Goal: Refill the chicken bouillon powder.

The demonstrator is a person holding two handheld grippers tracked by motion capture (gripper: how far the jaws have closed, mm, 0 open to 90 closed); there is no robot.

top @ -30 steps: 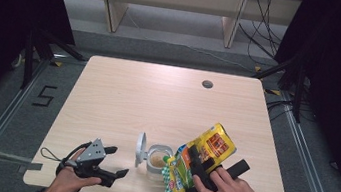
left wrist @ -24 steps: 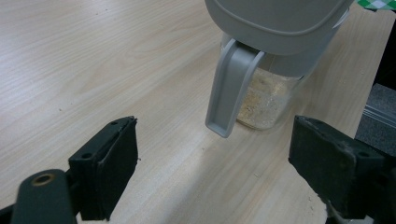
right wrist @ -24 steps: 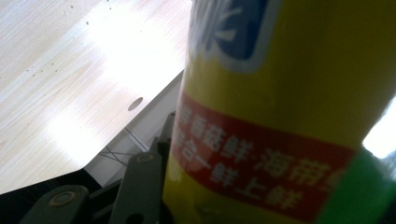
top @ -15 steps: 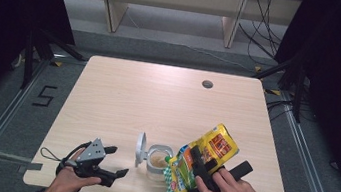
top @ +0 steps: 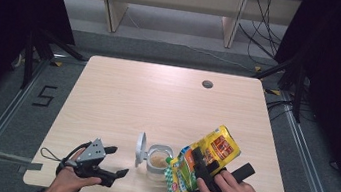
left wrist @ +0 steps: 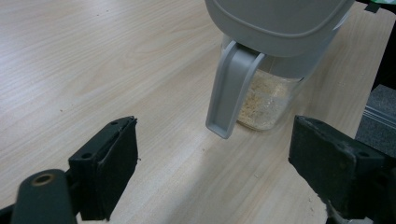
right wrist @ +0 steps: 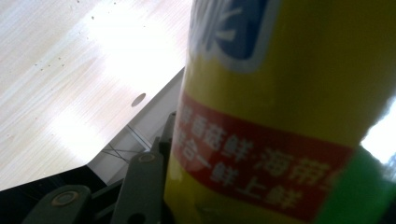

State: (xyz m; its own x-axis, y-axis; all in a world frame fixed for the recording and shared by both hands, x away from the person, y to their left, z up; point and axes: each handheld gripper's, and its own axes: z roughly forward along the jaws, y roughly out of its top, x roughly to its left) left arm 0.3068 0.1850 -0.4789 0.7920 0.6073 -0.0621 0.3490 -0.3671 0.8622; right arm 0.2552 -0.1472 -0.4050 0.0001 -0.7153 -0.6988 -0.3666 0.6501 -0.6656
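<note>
Nothing has shifted in the last second: my right gripper (top: 198,173) stays pinched on the glossy yellow-and-green foil refill pouch (top: 202,163), tilted with its lower end over the small clear plastic jar (top: 158,160) of pale granules, whose grey flip lid (top: 140,147) stands open. I judge the pour is in hand, held steady rather than finished. My left gripper (top: 116,161) rests beside the jar with jaws spread, holding nothing. The pale wood-grain table (top: 158,99) has one round cable hole (top: 207,84); grey floor, shelving and dark curtains surround it.
</note>
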